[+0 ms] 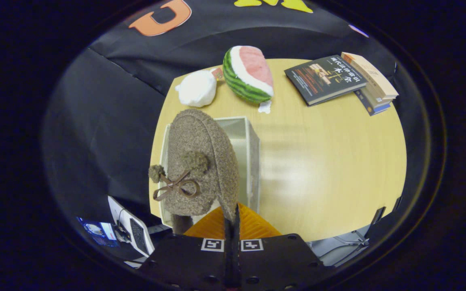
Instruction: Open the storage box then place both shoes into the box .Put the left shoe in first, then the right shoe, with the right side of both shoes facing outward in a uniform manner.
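Fuzzy brown fabric sits right ahead of your fingers: that is the shoe (200, 161), a plush slipper with a thin bow and two pompoms on its upper. Your gripper (231, 220) is clamped on it, both fingers pressed together on the thin edge of its opening, with almost no gap between them. You are holding the shoe upright, toe pointing away from you, its upper turned to the left.

Beneath and behind the shoe stands the box (249, 153), pale and open at the top, at the table's (330, 169) left edge. The shoe hangs over the box's left part and hides that side; the right wall and far end of the box show beyond it. You cannot tell whether the shoe touches the box.

Past the box, along the table's far edge, you have a white bundle (196, 89) at the left corner, a watermelon (248, 74) wedge toy just beside it, and books (338, 79) near the far right corner, one dark-covered book leaning on a small stack.

Off the table's near left corner, lower down, lies a laptop (134, 230).
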`<state>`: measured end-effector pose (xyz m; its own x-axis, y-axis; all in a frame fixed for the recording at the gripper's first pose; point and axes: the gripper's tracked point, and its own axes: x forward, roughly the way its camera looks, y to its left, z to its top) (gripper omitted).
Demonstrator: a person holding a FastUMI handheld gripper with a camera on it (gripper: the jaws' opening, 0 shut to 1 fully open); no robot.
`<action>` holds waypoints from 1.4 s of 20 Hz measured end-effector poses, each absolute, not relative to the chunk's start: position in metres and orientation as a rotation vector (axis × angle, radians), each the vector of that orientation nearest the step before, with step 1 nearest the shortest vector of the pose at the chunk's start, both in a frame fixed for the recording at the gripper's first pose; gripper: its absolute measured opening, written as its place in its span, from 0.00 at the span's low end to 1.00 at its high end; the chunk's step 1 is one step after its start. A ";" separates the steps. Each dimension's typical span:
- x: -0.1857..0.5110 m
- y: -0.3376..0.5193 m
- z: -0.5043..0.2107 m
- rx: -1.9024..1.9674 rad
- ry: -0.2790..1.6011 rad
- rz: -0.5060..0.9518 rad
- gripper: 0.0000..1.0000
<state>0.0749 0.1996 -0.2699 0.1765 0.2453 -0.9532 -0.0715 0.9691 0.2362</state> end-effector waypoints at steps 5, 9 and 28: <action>0.081 0.212 -0.318 0.048 1.369 0.065 0.01; 0.083 0.215 -0.342 0.016 1.358 -0.048 0.01; 0.080 0.214 -0.307 0.004 1.160 0.028 0.39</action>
<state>0.0800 0.2142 -0.3069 0.3994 0.0243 -0.9164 -0.0198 0.9996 0.0178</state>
